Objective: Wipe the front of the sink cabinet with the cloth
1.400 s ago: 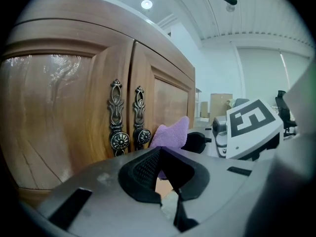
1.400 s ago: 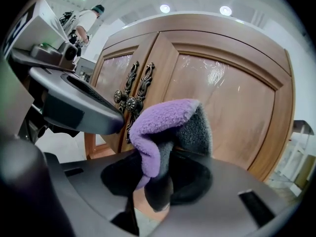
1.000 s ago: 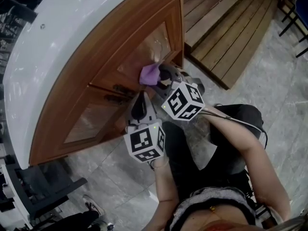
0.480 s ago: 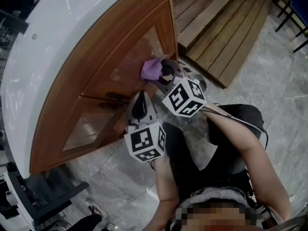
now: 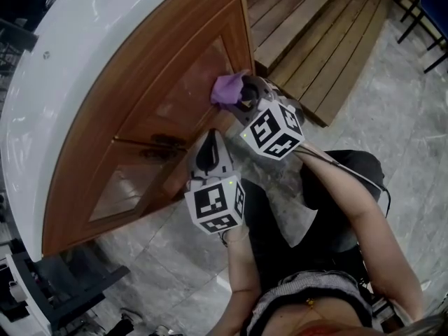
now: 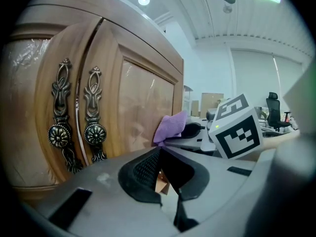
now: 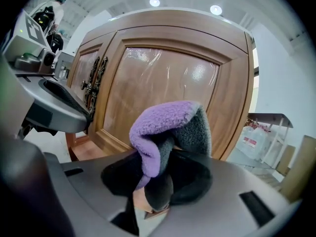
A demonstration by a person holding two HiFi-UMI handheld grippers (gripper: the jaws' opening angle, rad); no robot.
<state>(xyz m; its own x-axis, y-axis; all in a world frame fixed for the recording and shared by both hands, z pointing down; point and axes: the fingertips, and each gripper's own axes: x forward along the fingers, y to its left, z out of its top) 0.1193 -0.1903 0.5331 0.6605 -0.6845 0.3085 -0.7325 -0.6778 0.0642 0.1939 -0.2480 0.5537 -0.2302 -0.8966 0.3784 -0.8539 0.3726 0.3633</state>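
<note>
Gripping a purple cloth [image 7: 165, 127] in the right tongs [image 7: 158, 169], clenched on a fold of it, with the bunched bulk sticking out past the tips. Looks thick and fleecy, purple on one face and grey on the other, doubled into a soft wad rather than spread flat. Sits to the right of the ornate door handles [image 6: 94, 132], against the glossy inset panel of the right-hand door [image 5: 189, 82] of the sink cabinet. Appears to touch the wood in the head view, though hard to judge how firmly.

Judged as the wiping step itself, with no telling from the sheen which parts of the front are already done. Calls next for a steady stroke across the panel, keeping the wad pushed flat to the wood. Then out over the raised frame and back toward the handles, working round their scrollwork so as not to snag the pile on it.

Hovering just to the right of the handles, and a little out from the door: the left tongs [image 6: 161, 157], closed tip to tip on nothing and taking no part in the wipe.

Above the handles, the curved white desk [image 5: 84, 61] over the cabinet. Below them, grey stone floor tiles [image 5: 175, 257]. Well to the right of them, past the cabinet's edge, a wooden deck [image 5: 329, 40].
</note>
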